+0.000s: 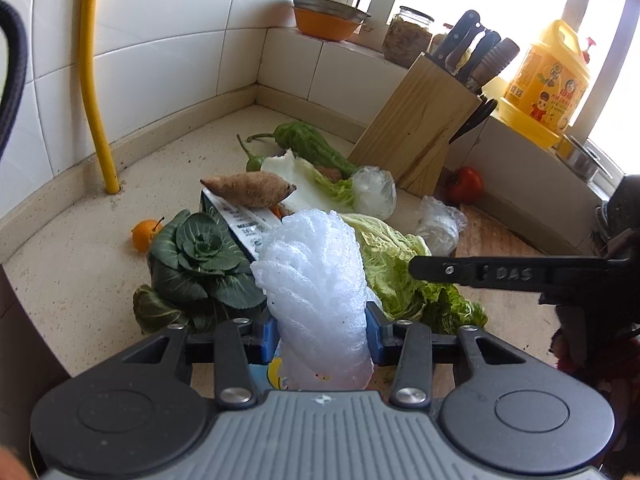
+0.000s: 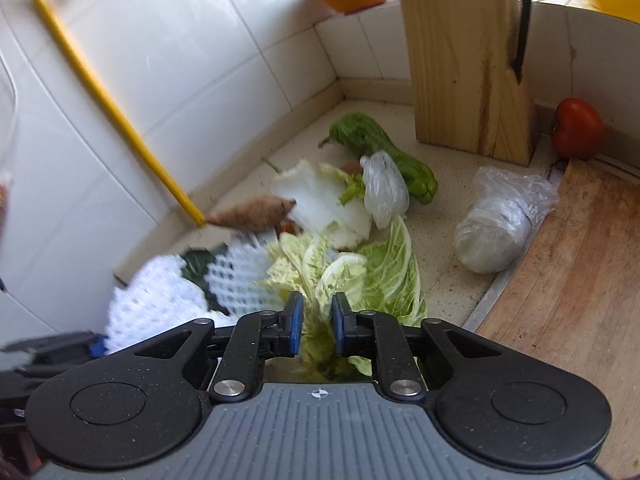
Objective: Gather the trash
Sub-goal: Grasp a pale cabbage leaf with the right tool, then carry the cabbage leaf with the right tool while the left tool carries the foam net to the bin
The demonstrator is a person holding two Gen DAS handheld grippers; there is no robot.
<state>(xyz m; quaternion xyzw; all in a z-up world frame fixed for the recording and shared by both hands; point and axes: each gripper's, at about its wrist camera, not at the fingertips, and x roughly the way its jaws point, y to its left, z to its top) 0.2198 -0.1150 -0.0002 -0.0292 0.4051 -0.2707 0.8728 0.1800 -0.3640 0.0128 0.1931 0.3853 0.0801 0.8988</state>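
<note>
Clamping 1 foam net [image 1: 316,292] w/ left gripper [image 1: 320,334] jaws, right gripper [image 2: 317,330] jaws apart, 2 plastic bags [image 2: 500,228], 1 tomato [image 2: 578,128].

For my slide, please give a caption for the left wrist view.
Left gripper shut on white foam net above vegetables on kitchen counter.

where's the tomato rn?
The tomato sits on the counter far right in the right wrist view, just right of the knife block and beyond the wooden cutting board.
</note>
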